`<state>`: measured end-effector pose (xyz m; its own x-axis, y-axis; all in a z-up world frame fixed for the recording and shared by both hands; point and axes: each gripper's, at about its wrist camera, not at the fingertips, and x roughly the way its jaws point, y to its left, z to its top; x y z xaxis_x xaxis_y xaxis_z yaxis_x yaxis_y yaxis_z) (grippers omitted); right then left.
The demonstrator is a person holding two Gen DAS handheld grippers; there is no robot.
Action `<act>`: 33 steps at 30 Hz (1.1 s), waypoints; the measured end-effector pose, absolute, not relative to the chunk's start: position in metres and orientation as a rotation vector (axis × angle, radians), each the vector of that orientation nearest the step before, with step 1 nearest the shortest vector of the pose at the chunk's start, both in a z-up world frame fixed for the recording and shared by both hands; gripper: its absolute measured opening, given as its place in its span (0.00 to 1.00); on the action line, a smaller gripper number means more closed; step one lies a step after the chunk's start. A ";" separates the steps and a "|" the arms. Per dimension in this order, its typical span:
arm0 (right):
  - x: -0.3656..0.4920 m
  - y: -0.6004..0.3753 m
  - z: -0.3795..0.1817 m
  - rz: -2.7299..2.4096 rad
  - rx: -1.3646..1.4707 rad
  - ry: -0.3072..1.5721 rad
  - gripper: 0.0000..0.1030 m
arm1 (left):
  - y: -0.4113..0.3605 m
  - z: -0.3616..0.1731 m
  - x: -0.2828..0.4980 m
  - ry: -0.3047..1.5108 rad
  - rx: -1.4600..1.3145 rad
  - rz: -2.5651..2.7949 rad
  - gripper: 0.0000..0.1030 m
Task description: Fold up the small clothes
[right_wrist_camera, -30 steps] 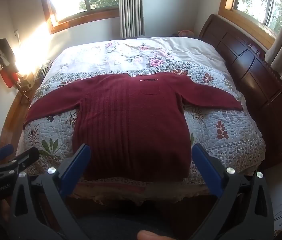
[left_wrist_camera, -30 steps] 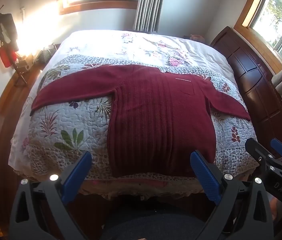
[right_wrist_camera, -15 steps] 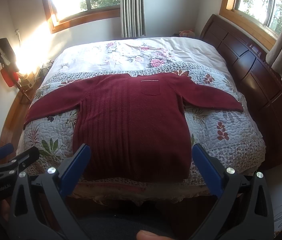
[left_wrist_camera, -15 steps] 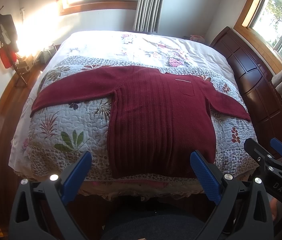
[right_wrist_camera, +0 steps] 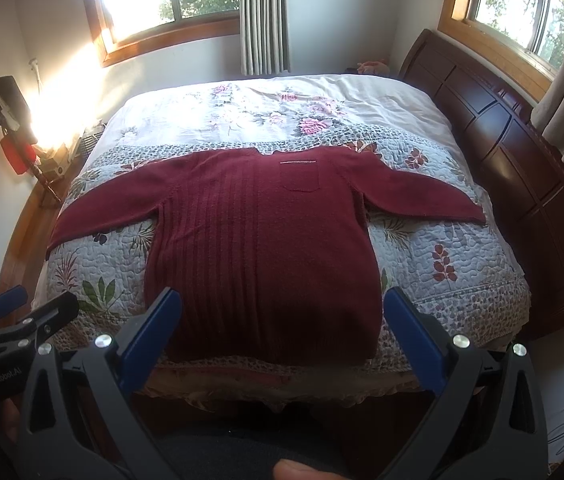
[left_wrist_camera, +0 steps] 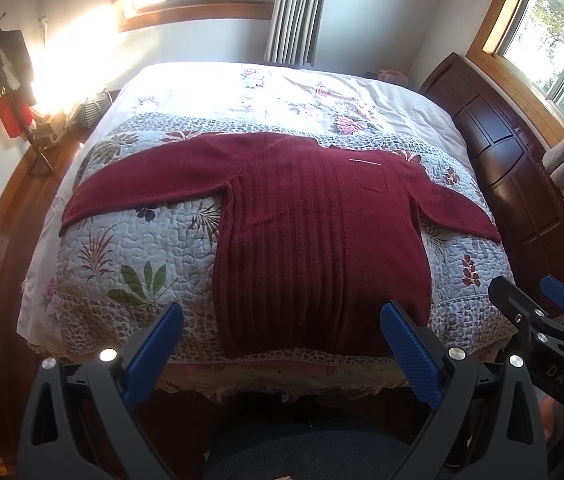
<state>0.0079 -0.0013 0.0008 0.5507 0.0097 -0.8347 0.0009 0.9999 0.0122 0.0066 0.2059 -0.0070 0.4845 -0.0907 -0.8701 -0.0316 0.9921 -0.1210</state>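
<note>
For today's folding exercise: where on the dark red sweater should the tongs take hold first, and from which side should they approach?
Probably a sleeve cuff. The sweater lies flat and face up on the quilt, both sleeves spread sideways. The right cuff is a free outer edge, so the right tongs, open now, could come in from the right and pinch it. The left tongs could mirror this at the left cuff.

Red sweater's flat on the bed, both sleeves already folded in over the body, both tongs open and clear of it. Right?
Not quite: the right wrist view shows both sleeves of the sweater spread outward on the bed, not folded in. The rest holds: left tongs and right tongs open, clear.
</note>
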 end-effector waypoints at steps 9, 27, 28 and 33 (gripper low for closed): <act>0.009 -0.002 0.001 0.004 0.012 0.989 0.97 | 0.206 -0.006 0.008 1.065 -0.126 -0.035 0.96; 0.010 -0.003 0.000 0.003 0.010 0.989 0.97 | 0.208 -0.008 0.010 1.068 -0.129 -0.035 0.96; 0.010 -0.003 0.000 0.003 0.010 0.989 0.97 | 0.208 -0.008 0.010 1.068 -0.129 -0.035 0.96; 0.010 -0.003 0.000 0.003 0.010 0.989 0.97 | 0.208 -0.008 0.010 1.068 -0.129 -0.034 0.96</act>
